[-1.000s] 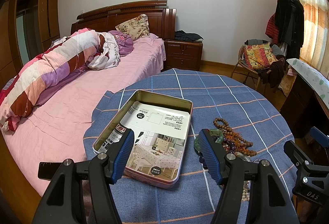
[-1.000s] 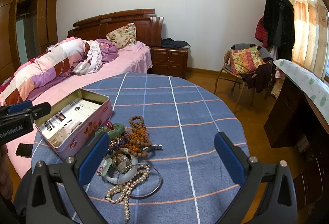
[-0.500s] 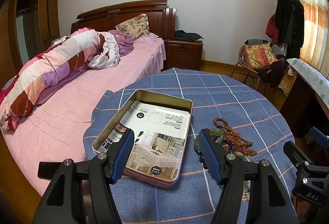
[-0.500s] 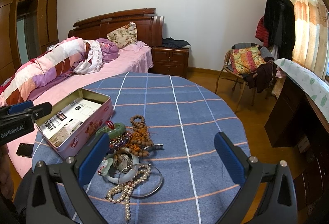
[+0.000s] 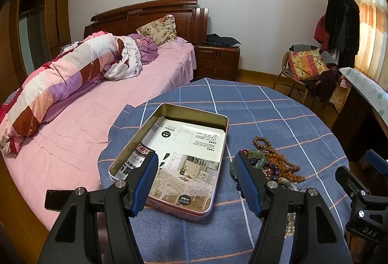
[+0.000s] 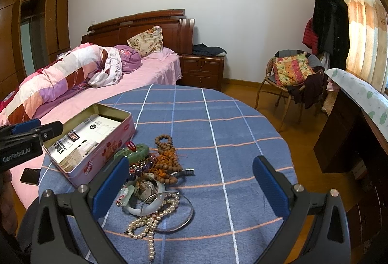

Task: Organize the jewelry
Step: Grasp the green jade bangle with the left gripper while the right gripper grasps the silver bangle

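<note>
No change since a second ago: both hands steady, nothing lifted; sorting not begun
Left tongs (image 5: 194, 177) open, empty, hovering over tin (image 5: 219, 118)
Right tongs (image 6: 191, 185) open, empty, above jewelry pile (image 6: 155, 174)
Pile on counter (image 6: 218, 118), just beside tin; tin holds only printed paper
Pile tangled: pieces overlap, left finger hides part

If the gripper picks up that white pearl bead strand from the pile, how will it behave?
The white pearl bead strand will likely be floppy: it lies in loose loops with a tail trailing toward the camera, so it should dangle. Its round glossy beads may slip between pads. It overlaps the thin clear ring bangle and the white bangle, so lifting may drag those.
</note>
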Action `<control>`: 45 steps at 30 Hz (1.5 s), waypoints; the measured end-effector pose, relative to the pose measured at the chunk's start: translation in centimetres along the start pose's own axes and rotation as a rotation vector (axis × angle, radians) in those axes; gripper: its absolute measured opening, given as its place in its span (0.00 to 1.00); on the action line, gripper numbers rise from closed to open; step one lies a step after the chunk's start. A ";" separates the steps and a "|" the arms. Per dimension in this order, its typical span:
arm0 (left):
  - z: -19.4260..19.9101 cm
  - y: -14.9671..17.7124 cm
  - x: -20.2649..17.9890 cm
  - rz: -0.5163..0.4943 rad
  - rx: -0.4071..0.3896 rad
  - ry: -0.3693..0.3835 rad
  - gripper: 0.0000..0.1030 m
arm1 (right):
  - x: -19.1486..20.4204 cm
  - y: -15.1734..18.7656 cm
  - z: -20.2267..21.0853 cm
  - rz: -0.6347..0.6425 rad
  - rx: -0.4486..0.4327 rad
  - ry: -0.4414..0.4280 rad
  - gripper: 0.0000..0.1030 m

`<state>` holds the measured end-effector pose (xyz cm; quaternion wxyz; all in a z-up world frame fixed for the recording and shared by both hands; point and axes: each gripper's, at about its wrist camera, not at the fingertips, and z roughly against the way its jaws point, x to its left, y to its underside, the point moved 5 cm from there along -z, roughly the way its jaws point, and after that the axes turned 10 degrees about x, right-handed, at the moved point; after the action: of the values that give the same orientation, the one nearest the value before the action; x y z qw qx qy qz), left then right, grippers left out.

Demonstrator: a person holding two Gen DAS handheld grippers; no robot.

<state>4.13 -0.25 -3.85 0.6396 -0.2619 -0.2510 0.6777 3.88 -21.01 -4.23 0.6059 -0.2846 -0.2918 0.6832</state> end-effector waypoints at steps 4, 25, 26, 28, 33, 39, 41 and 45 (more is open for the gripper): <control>-0.9 0.3 0.3 0.003 0.023 -0.007 0.63 | -0.1 0.2 -0.3 0.016 0.001 -0.009 1.00; -4.2 1.5 -3.0 -0.080 0.112 0.085 0.63 | -1.7 5.7 -5.9 0.078 0.264 -0.159 0.42; -4.2 1.5 -3.1 -0.083 0.111 0.084 0.63 | -1.9 5.6 -6.2 0.076 0.271 -0.161 0.39; -4.4 1.5 -3.5 -0.097 0.109 0.083 0.63 | -2.0 5.5 -6.6 0.074 0.280 -0.166 0.38; -5.0 1.6 -4.8 -0.140 0.120 0.089 0.63 | -1.3 5.5 -7.6 0.104 0.311 -0.186 0.13; -5.7 1.7 -6.5 -0.189 0.130 0.122 0.63 | -2.6 5.0 -6.7 0.045 0.261 -0.219 0.08; -5.8 1.4 -7.2 -0.203 0.134 0.149 0.63 | -3.3 4.4 -6.3 0.016 0.232 -0.210 0.08; -6.7 1.0 -8.4 -0.243 0.129 0.151 0.63 | -4.0 3.3 -6.0 -0.011 0.195 -0.191 0.08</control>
<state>8.24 -8.64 -9.17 0.7494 -0.2381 -0.1882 0.5884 6.55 -25.03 -10.50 0.6038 -0.1564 -0.2820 0.7290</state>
